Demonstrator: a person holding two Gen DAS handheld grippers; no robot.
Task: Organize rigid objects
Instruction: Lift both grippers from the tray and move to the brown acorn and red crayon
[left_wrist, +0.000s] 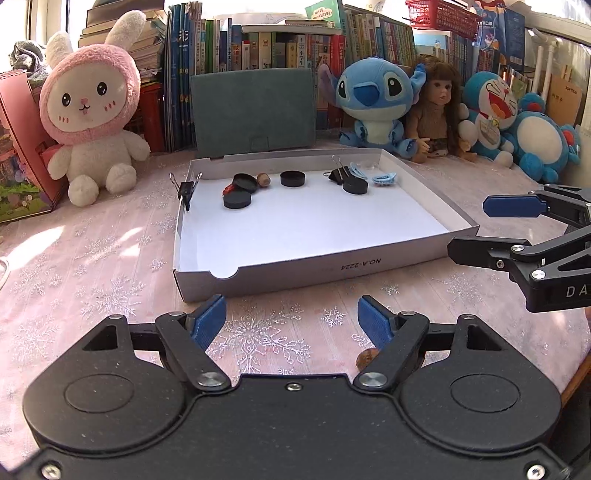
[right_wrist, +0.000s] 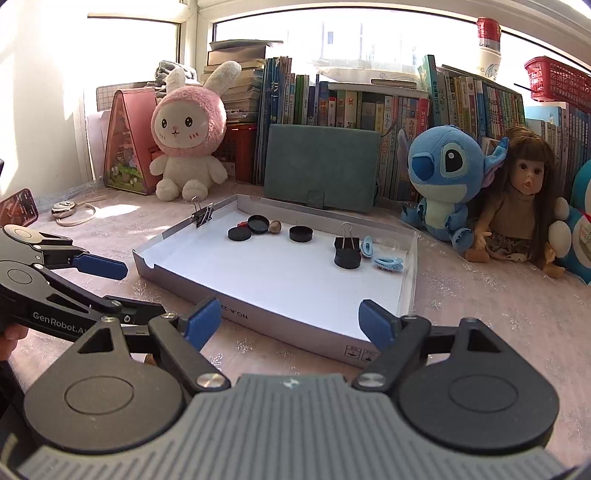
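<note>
**Grey cardboard tray held the small rigid pieces, both grippers empty**

Grey card formed the shallow tray (left_wrist: 314, 267), which sat in the middle of the left wrist view on a pink snowflake tablecloth (left_wrist: 92, 258). Along the tray's far end lay three black discs (left_wrist: 236, 201) (left_wrist: 293, 178) (left_wrist: 355, 185), an open black lid (left_wrist: 245, 182) leaning beside a small brown nut (left_wrist: 263, 180), a black binder clip (left_wrist: 340, 173), and pale blue hair clips (left_wrist: 384, 178) toward the upper right corner. A second binder clip (left_wrist: 186, 190) was clamped on the tray's left wall.

At the bottom of that view, the left gripper (left_wrist: 291, 319) hung just before the tray's near wall, its blue pads well apart with nothing between them. A brown object (left_wrist: 365, 360) lay partly hidden under its right finger; what it was could not be told.

The right gripper (right_wrist: 291, 319), low in its own view, stood over the tray's near corner with jaws spread and empty.

Behind the tray stood a green folder (left_wrist: 255, 110), a pink rabbit plush (left_wrist: 92, 122) at upper left, a blue plush (left_wrist: 373, 107) and a doll (left_wrist: 437, 110) at upper right, with books (left_wrist: 258, 48) along the back.
</note>
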